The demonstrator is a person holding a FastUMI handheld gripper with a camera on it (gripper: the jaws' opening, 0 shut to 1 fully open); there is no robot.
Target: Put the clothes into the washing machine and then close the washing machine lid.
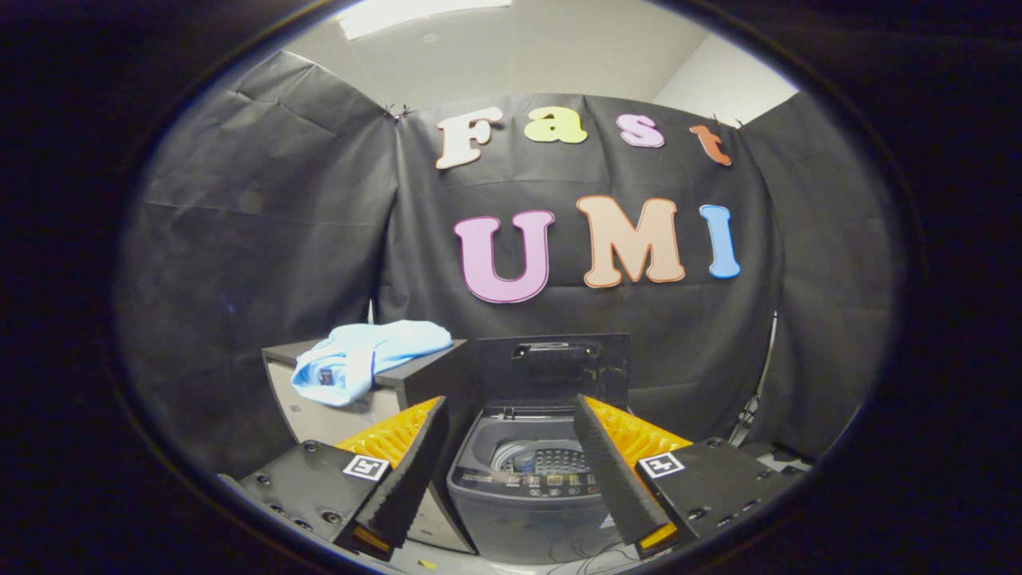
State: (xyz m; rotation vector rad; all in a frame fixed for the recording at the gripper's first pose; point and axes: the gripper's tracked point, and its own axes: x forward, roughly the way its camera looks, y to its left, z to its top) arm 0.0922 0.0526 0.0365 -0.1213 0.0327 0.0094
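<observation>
A small grey top-loading washing machine (523, 483) stands just ahead, framed between my two fingers. Its dark lid (551, 369) stands upright at the back, so the metal drum (543, 459) lies open to view. A light blue garment (363, 358) lies crumpled on top of a pale cabinet (319, 415) to the left of the machine, beyond my left finger. My gripper (511, 411) is open with nothing held between its fingers.
The cabinet has a dark top and stands right beside the washer. Black cloth walls close in the booth behind and on both sides. A thin cable (762, 375) hangs down the wall at the right, and loose wires lie on the floor in front of the machine.
</observation>
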